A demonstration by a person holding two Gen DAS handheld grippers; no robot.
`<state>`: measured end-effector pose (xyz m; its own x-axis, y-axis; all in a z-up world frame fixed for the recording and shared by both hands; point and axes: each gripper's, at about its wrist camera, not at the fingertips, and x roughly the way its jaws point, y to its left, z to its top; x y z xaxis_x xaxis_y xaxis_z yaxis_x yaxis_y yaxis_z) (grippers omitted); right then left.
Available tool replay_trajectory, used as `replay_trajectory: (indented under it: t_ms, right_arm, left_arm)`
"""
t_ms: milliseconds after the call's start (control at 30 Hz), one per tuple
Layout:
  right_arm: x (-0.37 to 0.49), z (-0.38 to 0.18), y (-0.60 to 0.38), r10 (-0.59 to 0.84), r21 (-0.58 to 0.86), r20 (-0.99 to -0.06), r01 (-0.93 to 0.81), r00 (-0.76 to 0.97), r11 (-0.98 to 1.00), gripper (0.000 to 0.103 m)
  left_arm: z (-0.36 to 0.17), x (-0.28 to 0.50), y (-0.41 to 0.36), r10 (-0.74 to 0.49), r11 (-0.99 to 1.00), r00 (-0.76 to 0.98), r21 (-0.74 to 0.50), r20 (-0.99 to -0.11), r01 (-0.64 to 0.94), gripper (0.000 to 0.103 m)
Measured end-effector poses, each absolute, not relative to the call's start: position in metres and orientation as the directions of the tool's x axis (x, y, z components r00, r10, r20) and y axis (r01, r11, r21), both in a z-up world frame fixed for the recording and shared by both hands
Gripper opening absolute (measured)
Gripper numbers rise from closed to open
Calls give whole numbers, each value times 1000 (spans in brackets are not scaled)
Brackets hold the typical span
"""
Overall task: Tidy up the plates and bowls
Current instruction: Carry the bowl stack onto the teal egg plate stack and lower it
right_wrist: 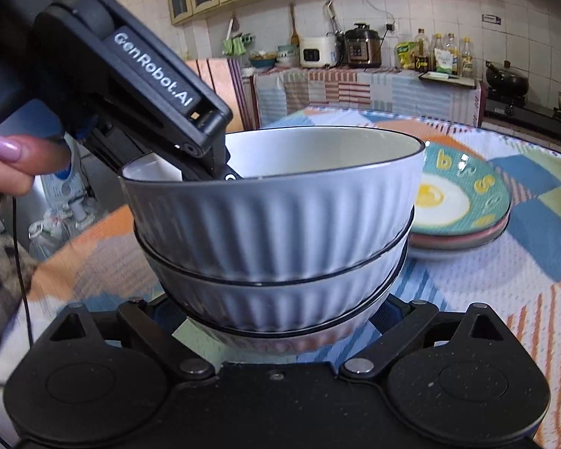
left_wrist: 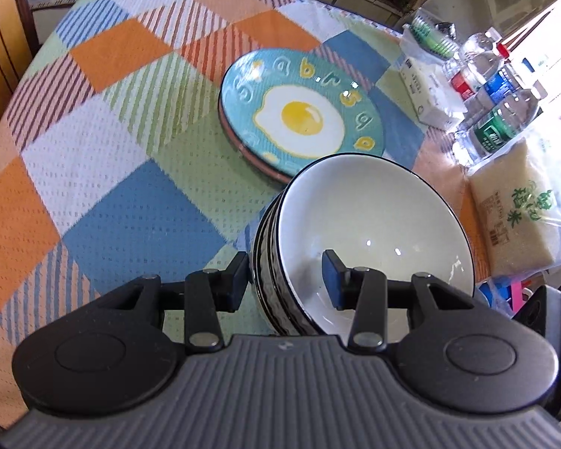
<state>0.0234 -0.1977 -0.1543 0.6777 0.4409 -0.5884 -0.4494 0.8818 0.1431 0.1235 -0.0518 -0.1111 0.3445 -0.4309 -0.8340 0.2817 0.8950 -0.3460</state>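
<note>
Now we have the bowls stacked, left gripper clamped on their wall; right gripper's hold unclear. Plates stacked mid-table; placement remains.

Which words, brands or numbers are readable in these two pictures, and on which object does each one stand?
"GenRobot.AI": on the black body of the left tongs.
"稻米": green characters on the rice bag.
"b", "s": raised yellow letters on the egg plate.
Bottle labels, the white carton and the oil bottles on the counter: too small or blurred to read.
</note>
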Motion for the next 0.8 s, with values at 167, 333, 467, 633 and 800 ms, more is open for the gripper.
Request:
replay_trajectory:
  t_ms: [167, 333, 467, 633, 800]
  right_arm:
    - [37, -142, -198, 430, 141, -570, -432, 700, 891, 99]
    - [57, -133, -202, 421, 121, -550, -429, 722, 895, 99]
    - [72, -124, -207, 421, 108, -525, -432, 740, 895, 99]
    - [98, -122, -214, 414, 94, -530, -434, 740, 896, 99]
    - [125, -128, -224, 420, 98, -546, -443, 725, 891, 99]
  left_arm:
    - [-94, 133, -58, -427, 894, 386, -318, -818, 316, 41]
    - [-80, 152, -63, -425, 895, 415, -307, -804, 322, 41]
    - [-68, 170, -68, -429, 894, 433, -303, -792, 331, 41]
    - [-69, 199, -74, -436, 892, 439, -314, -785, 325, 41]
    - [-82, 226, -85, -437, 891, 441, -309, -784, 334, 42]
